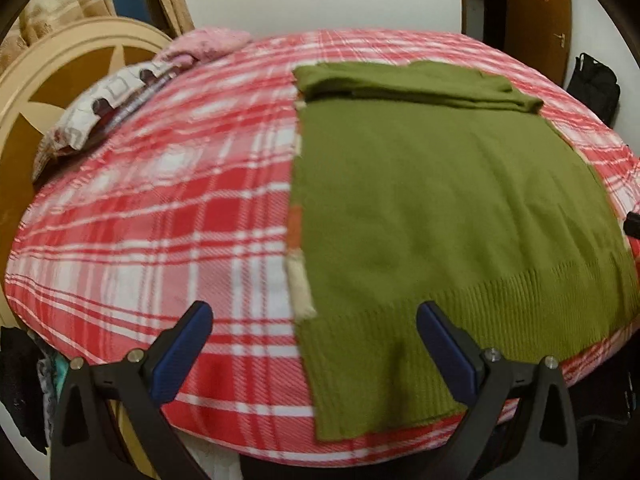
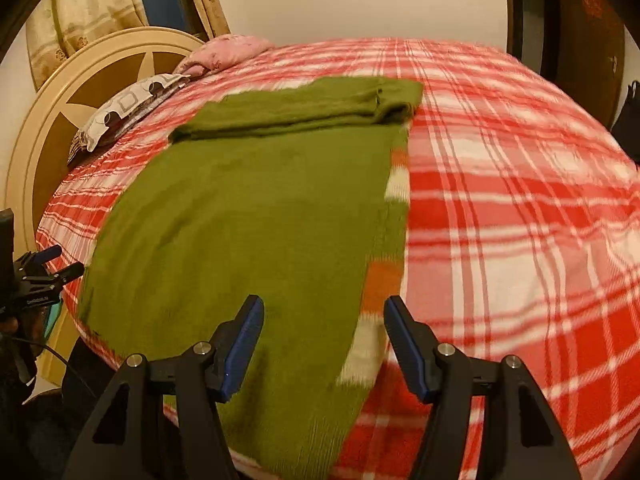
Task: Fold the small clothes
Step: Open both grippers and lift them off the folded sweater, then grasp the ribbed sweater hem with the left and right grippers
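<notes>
1. A green knitted sweater [image 1: 440, 208] lies flat on a bed covered with a red and white plaid blanket [image 1: 168, 208], its ribbed hem at the near edge of the bed.
2. At the far end the sweater's sleeves are folded across the body into a thick band, so the garment forms a long rectangle.
3. Along one long side a strip of orange and cream knit [image 2: 382, 280] peeks out from under the green.
4. The left gripper [image 1: 314, 320] hovers over the near left corner of the hem; its blue-padded fingers [image 1: 188, 340] stand wide apart with nothing between them.
5. The right gripper [image 2: 324, 316] hangs above the near right edge, fingers [image 2: 244, 340] likewise spread and empty.
6. Pillows [image 2: 120, 114] lie far left by the headboard [image 2: 52, 120].
</notes>
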A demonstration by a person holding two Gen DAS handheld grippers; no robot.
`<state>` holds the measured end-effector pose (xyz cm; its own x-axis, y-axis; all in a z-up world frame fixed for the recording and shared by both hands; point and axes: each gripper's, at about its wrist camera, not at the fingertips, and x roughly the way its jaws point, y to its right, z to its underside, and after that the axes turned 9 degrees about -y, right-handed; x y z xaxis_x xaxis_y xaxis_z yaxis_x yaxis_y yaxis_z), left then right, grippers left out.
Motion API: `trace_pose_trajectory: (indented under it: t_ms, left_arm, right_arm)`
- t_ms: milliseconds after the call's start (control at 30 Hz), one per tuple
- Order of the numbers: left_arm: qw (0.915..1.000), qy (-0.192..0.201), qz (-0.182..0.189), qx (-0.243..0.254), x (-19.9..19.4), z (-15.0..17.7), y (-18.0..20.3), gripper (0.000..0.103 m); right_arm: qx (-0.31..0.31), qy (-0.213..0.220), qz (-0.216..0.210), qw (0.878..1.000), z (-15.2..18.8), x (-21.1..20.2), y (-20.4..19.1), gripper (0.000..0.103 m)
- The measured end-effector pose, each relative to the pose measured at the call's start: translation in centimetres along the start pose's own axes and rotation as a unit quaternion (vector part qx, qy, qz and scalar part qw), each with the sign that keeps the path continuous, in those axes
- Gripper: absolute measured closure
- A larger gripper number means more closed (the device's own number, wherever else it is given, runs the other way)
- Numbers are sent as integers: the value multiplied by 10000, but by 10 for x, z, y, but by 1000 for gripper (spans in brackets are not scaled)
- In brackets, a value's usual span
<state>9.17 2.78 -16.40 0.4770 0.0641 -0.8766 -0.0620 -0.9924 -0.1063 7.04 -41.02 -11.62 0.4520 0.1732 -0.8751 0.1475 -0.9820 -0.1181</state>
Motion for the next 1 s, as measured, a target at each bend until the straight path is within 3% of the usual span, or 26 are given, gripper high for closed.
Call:
trace_pose_trajectory:
  t_ms: [300, 500, 600, 800, 867, 1000]
  left_arm:
    - [9985, -433, 311, -102, 16, 7, 6, 0]
    - [9949, -640, 738, -267, 22, 24, 3, 9]
    - [9938, -601, 899, -250, 17, 29, 3, 18]
    - [9873, -587, 1372, -538, 7, 39, -13, 49]
    - [9837, -647, 1541, -660, 7, 41, -18, 50]
    - [9840, -682, 1506, -665, 8, 43, -20, 55]
  right_arm:
    - [36, -179, 45, 9998, 27, 9, -1, 40]
    - [145, -205, -34, 9997, 40, 5, -1, 40]
    - [84, -218, -70, 9997, 49, 1, -3, 40]
    - [118, -224, -194, 9995, 59, -2, -4, 40]
    - [128, -213, -209, 9995, 60, -2, -4, 40]
    - [107, -216, -238, 9994, 60, -2, -6, 40]
